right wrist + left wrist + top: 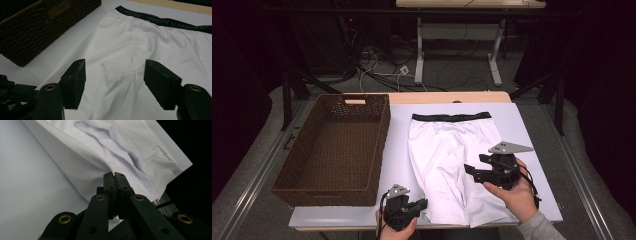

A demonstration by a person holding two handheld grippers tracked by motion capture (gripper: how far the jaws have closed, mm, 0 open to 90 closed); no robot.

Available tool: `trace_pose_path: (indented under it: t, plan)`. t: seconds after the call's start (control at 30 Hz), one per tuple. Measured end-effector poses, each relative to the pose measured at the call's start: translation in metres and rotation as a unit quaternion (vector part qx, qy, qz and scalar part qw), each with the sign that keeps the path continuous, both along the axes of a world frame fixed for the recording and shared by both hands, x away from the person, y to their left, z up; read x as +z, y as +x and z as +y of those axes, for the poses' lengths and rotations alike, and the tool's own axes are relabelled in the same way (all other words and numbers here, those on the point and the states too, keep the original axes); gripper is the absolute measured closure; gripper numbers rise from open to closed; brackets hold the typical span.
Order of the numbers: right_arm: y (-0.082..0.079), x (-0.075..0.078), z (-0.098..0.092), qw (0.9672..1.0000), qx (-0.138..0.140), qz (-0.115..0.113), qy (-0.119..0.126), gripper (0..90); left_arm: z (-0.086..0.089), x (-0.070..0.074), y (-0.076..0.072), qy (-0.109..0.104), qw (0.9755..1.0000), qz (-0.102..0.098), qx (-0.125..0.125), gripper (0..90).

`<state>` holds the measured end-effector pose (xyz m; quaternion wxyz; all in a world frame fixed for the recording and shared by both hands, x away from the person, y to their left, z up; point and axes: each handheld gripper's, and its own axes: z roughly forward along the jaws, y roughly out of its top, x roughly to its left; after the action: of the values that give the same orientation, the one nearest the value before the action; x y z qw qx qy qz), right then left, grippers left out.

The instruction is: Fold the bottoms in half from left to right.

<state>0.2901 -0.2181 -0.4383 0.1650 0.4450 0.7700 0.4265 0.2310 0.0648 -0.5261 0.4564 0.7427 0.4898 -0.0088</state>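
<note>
One shorts (pixel 447 160) hem pinched in left jaws.

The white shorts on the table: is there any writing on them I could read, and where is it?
"VEON": repeated along the black waistband of the white shorts, seen upside down in the right gripper view.
Small grey print near a leg hem in the left gripper view: too small and blurred to read.
</note>
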Motion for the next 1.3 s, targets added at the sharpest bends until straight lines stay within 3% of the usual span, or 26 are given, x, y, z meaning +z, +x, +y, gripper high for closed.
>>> trace_pose_path:
  t: [0.3,0.5,0.7,0.8,0.97,1.1,1.3]
  plan:
    - [0.030,0.016,0.029,0.9998,0.009,0.016,-0.010,26.7,-0.016,0.008,0.010,0.014,0.9993,-0.020,-0.027,89.6]
    - [0.055,0.017,0.050,0.9996,0.016,0.021,-0.010,29.9,-0.024,0.006,0.013,0.015,0.9987,-0.022,-0.044,89.7]
    - [0.089,-0.005,0.076,0.9981,0.025,0.041,-0.038,34.5,-0.027,0.001,0.011,0.017,0.9977,-0.029,-0.058,89.8]
    - [0.107,-0.022,0.088,0.9972,0.026,0.056,-0.041,37.9,-0.026,-0.003,0.012,0.020,0.9978,-0.025,-0.059,89.7]
    - [0.132,-0.050,0.108,0.9965,0.027,0.060,-0.050,40.9,-0.023,-0.009,0.015,0.021,0.9979,-0.019,-0.059,89.8]
    - [0.142,-0.067,0.120,0.9955,0.030,0.061,-0.066,42.9,-0.023,-0.011,0.015,0.019,0.9980,-0.011,-0.059,89.9]
    - [0.153,-0.082,0.134,0.9944,0.046,0.069,-0.065,46.9,-0.023,-0.012,0.017,0.020,0.9978,-0.010,-0.063,89.9]
